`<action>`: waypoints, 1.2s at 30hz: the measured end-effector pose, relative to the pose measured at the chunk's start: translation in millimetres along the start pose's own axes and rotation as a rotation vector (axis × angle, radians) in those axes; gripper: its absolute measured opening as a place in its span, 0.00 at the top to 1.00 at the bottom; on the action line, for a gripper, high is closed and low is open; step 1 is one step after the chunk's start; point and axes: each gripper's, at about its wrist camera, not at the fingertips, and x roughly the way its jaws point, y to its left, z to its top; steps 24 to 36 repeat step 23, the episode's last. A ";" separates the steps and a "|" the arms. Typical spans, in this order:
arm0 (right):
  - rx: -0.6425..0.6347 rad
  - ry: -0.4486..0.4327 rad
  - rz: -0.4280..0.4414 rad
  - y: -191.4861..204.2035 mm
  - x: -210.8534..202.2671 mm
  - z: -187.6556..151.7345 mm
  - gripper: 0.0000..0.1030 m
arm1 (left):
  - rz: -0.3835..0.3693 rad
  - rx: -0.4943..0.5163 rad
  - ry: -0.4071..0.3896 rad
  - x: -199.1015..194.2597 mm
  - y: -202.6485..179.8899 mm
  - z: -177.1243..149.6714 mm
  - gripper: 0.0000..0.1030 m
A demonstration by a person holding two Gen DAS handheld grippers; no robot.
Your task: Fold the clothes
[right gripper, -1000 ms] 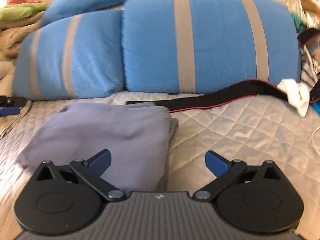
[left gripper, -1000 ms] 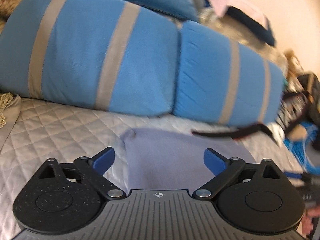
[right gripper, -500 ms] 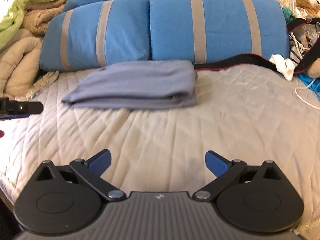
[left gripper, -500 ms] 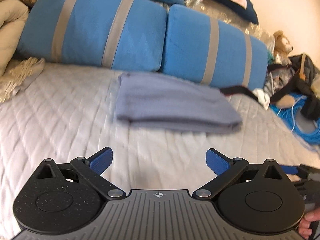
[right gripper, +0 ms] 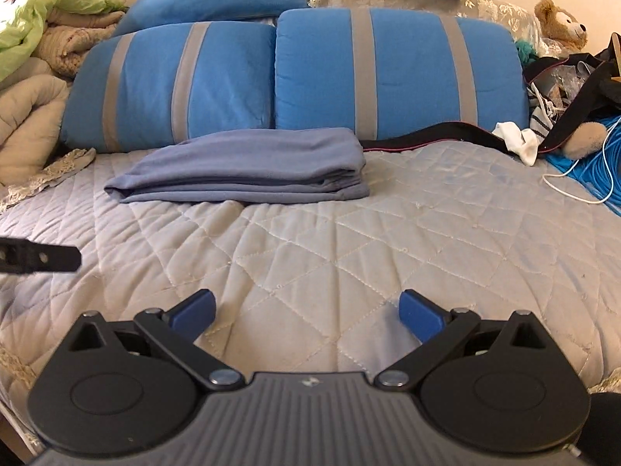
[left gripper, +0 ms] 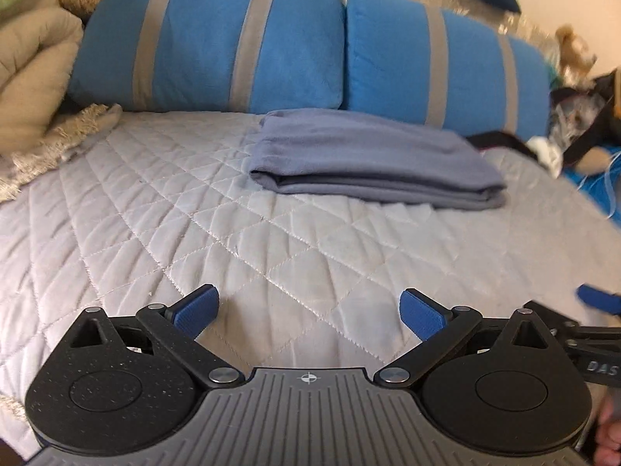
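Observation:
A grey-blue garment [left gripper: 372, 163] [right gripper: 248, 169] lies folded into a flat rectangle on the quilted bedspread [left gripper: 194, 225] [right gripper: 388, 233], just in front of two blue pillows. My left gripper [left gripper: 308, 312] hovers open over bare quilt, well short of the garment, with nothing between its blue pads. My right gripper [right gripper: 306, 310] is likewise open and empty, back near the bed's front edge. In the left wrist view the right gripper's tip shows at the right edge; in the right wrist view a finger of the left gripper [right gripper: 39, 259] pokes in from the left.
Two blue pillows with grey stripes [right gripper: 287, 77] lean behind the garment. Beige blankets and a green cloth [right gripper: 35, 62] pile up at the left. At the right lie a black strap [right gripper: 434, 134], a white sock [right gripper: 516, 141], blue cable [right gripper: 594, 163] and a teddy bear [right gripper: 559, 25].
Both grippers have drawn back from the folded garment toward the bed's front edge. A second ago they hovered right over it; now wide quilt lies between. Both stayed open.

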 end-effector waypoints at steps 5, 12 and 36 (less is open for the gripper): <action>-0.001 -0.004 -0.017 3.0 -1.3 -1.4 0.00 | 0.071 0.024 -0.027 -4.5 -12.1 -11.4 0.00; 0.005 -0.006 -0.025 4.2 -2.4 -2.7 0.00 | 0.063 0.028 -0.023 -6.7 -10.1 -12.1 0.00; 0.005 -0.013 -0.028 4.8 -2.1 -4.2 0.00 | 0.071 0.018 -0.009 -4.2 -10.5 -9.6 0.00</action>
